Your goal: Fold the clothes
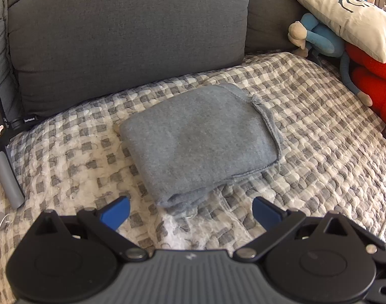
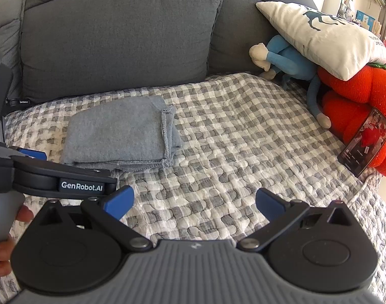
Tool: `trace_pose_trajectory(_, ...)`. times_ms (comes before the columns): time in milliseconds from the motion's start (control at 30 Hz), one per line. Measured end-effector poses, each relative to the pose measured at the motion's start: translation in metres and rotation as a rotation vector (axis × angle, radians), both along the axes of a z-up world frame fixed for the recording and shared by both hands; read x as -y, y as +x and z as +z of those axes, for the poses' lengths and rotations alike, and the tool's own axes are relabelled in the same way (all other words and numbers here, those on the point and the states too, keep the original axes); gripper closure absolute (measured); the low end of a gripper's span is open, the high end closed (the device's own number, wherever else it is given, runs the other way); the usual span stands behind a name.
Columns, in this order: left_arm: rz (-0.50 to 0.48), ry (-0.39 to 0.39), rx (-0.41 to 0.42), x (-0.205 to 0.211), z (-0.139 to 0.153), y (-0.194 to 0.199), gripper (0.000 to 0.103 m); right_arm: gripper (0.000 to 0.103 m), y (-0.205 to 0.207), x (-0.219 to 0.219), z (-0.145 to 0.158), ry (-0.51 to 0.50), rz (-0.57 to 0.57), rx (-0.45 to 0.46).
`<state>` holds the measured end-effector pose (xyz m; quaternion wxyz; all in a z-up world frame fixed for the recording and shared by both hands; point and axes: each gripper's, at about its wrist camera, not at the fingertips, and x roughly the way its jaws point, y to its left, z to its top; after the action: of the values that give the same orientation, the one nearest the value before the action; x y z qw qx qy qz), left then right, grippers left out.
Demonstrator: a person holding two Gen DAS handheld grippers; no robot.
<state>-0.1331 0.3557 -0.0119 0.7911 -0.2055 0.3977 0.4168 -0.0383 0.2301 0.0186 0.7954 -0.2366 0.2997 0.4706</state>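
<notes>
Folded garment [image 1: 200,136] on the quilt [image 1: 307,136], mid-seat, just before the back cushion [image 1: 127,40]. Left gripper [image 1: 190,211] near, jaws wide apart, hovering just short of the garment's near edge. Right gripper [image 2: 194,202] near and to the right of the garment, jaws likewise apart, over bare quilt. At far right, a doll [image 2: 289,58] against the sofa back, tucked under a pillow [image 2: 327,38]; right of the doll, a plush [image 2: 357,96], also under the pillow. Phone [image 2: 365,141] propped against the plush, near side. At far left, a handle [image 1: 7,174] lying on the quilt, beside the cushion's left end.
</notes>
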Motion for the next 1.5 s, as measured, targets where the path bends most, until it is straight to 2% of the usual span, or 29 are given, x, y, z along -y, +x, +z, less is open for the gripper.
trace_pose_trajectory(1500,0.005,0.001,0.001,0.0018,0.0023,-0.0002,0.001,0.0,-0.0037,-0.0059,-0.0083,-0.042,0.017,0.004)
